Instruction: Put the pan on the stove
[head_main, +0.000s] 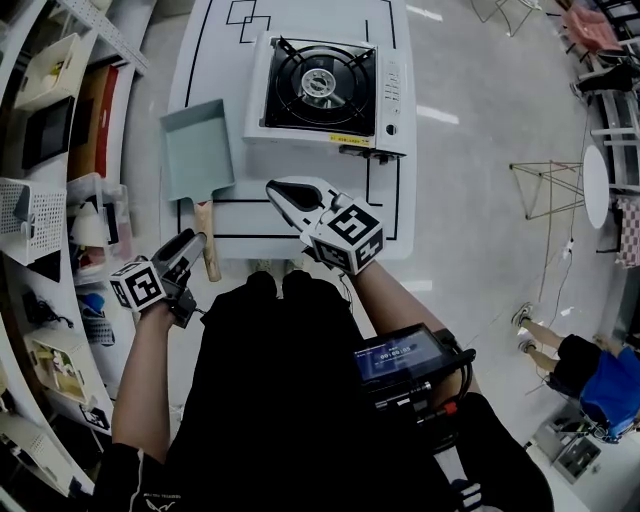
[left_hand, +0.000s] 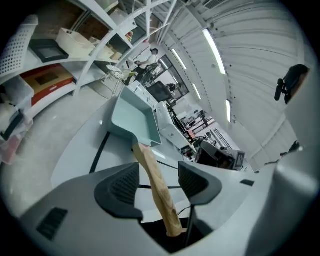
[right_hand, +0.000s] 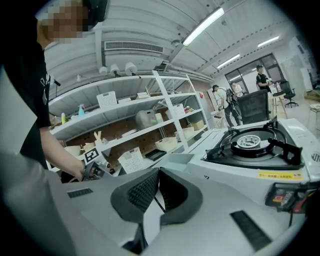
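Observation:
The pan is a pale teal rectangular one with a wooden handle. It lies on the white table, to the left of the portable gas stove. My left gripper is at the table's front edge, open, with the handle's end between its jaws. In the left gripper view the handle runs between the pads with a gap on each side, and the pan lies beyond. My right gripper hovers over the table's front middle, shut and empty. The right gripper view shows the stove ahead of the gripper.
Shelving with baskets and boxes runs along the left of the table. Black lines mark outlines on the tabletop. A round side table and a seated person are off to the right. A screen device hangs at my waist.

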